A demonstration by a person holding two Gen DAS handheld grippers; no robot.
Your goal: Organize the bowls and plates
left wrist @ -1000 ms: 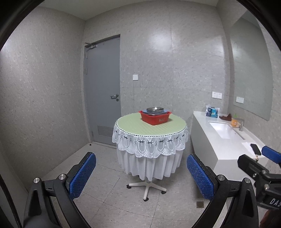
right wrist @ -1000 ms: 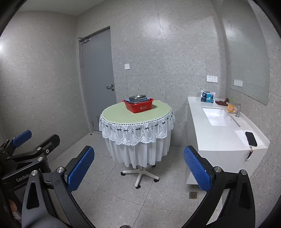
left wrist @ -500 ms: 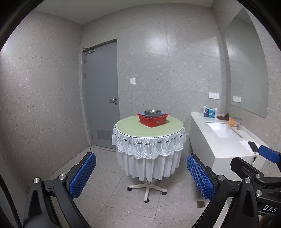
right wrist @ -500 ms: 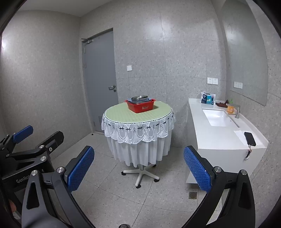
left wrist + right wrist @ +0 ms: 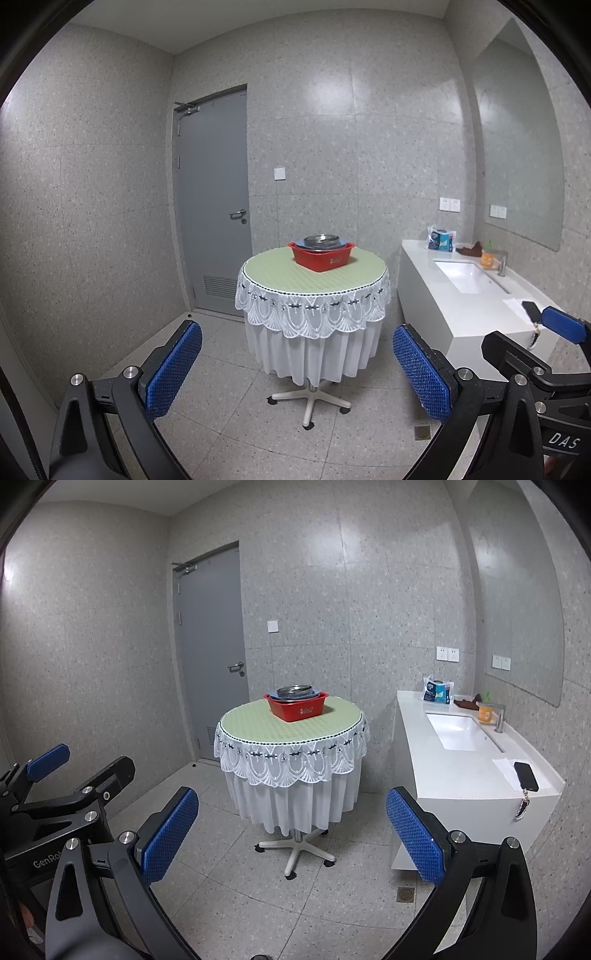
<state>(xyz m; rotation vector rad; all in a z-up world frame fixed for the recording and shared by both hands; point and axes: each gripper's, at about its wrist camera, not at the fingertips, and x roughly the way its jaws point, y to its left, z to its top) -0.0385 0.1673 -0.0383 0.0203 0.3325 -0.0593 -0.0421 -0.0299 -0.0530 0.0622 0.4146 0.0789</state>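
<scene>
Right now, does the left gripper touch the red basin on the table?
Apart. In the left wrist view the left gripper is open over the floor, and the red basin sits far ahead on the round table.

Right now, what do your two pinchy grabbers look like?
Both the left gripper and the right gripper have black frames with silver bolts and long fingers padded in bumpy blue. White lettering marks them: "GenRo" on the left, "DAS" on the right. No cables or sleeves show.
</scene>
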